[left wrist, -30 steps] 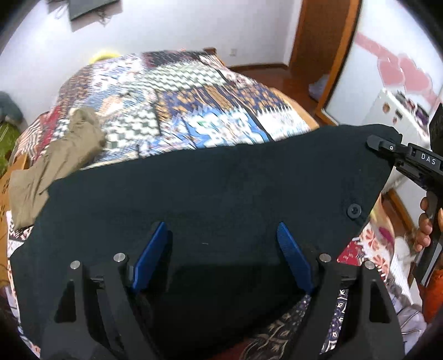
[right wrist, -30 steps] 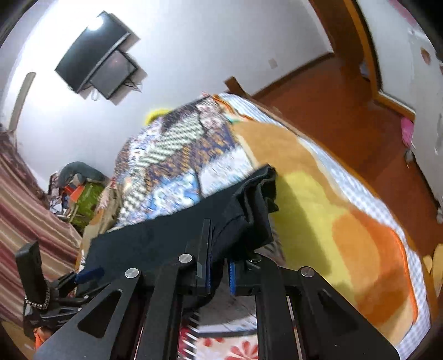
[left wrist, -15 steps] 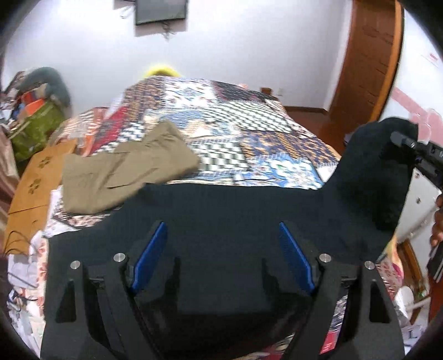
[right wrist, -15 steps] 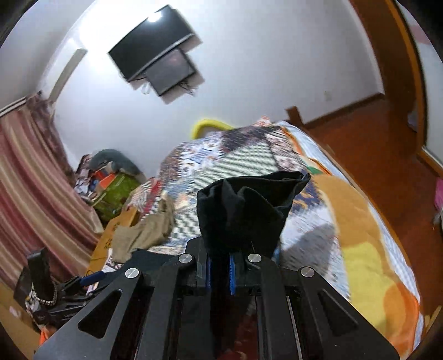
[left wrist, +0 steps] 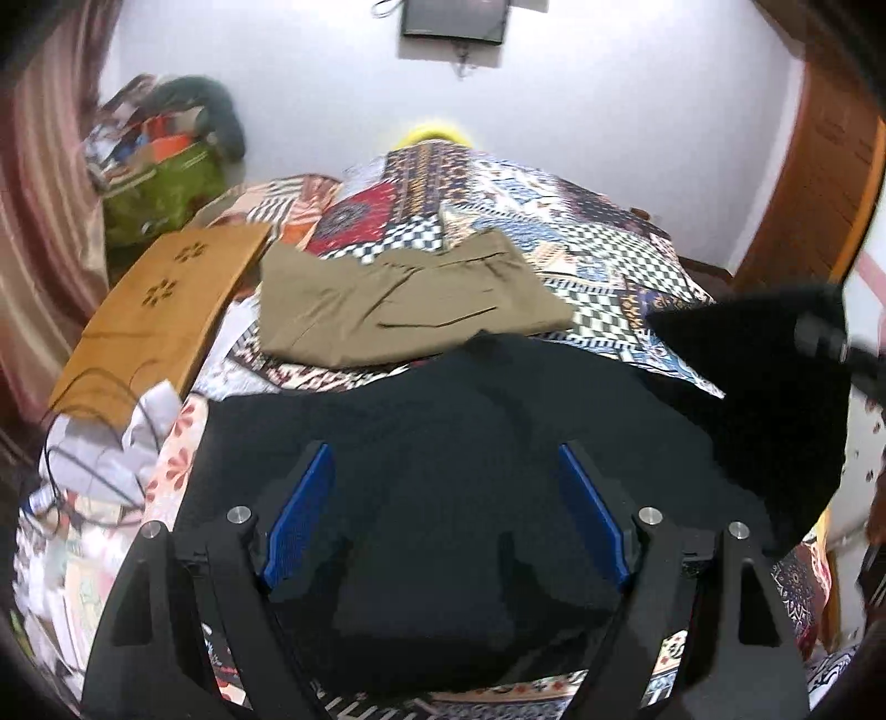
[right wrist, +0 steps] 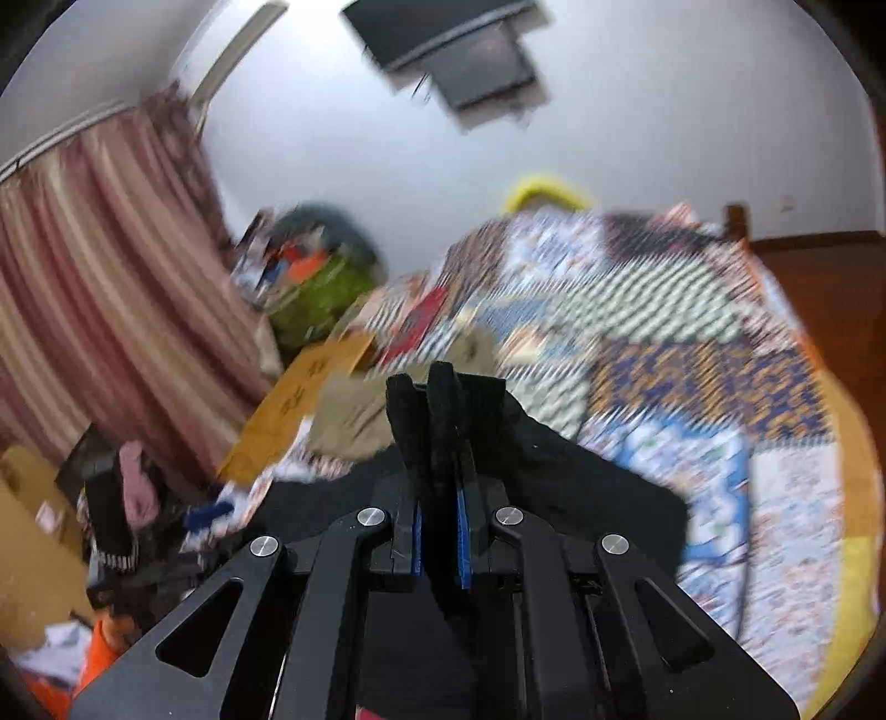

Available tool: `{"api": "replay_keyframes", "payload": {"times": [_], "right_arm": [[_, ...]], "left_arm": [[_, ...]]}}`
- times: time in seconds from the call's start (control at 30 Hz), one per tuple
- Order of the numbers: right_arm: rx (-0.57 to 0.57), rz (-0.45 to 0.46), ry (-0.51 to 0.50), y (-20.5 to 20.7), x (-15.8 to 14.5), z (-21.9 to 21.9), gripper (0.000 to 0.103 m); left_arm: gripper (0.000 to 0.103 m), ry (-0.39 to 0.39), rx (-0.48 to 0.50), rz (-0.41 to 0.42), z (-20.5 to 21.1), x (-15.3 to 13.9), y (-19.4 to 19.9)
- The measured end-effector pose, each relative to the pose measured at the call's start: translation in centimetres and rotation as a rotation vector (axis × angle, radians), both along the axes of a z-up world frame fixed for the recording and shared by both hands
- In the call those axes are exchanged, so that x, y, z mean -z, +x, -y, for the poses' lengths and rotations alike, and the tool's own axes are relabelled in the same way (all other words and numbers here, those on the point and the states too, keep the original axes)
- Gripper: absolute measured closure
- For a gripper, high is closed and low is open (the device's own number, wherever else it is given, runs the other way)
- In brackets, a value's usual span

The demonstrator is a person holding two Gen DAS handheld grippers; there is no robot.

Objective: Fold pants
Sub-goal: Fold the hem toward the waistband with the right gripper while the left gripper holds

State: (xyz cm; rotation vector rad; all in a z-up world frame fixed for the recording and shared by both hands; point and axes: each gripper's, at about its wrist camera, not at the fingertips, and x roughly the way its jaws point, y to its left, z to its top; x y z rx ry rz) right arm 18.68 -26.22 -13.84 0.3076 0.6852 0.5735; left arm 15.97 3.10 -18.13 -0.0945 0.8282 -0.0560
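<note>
Left-wrist view shows the patchwork-covered bed [left wrist: 581, 232] filling the room, now seen head-on toward the wall television [left wrist: 454, 19] rather than angled toward the door as a second ago. The black pants [left wrist: 443, 443] lie across the near end of the bed, and the corner that was stretched out flat to the right a second ago is now lifted clear of the cover and hangs as a dark flap. A folded khaki garment [left wrist: 398, 299] rests beyond them, just past their far edge. The right gripper [right wrist: 440, 493] has its fingers pressed together on a bunched fold of the pants, which stands up between the pads. The left gripper [left wrist: 446, 515] keeps its blue pads [left wrist: 299, 515] spread wide above the cloth, gripping nothing. Judging by the raised corner, a fold is probably under way: the right side looks ready to be carried over onto the rest.
</note>
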Motion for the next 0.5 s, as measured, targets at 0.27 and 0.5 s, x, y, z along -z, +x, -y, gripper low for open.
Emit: {"api": "replay_keyframes", "payload": {"times": [0.27, 0.5], "right_arm": [[-0.18, -0.133, -0.07, -1.0, 4.8, -5.3, 0.095], [-0.248, -0.223, -0.124, -1.4, 7.2, -7.0, 0.09]], "left_arm": [[0.021, -0.022, -0.013, -0.029, -0.4, 1.1, -0.4], [0.021, 0.001, 0.042, -0.033, 1.9, 1.0, -0.4]]}}
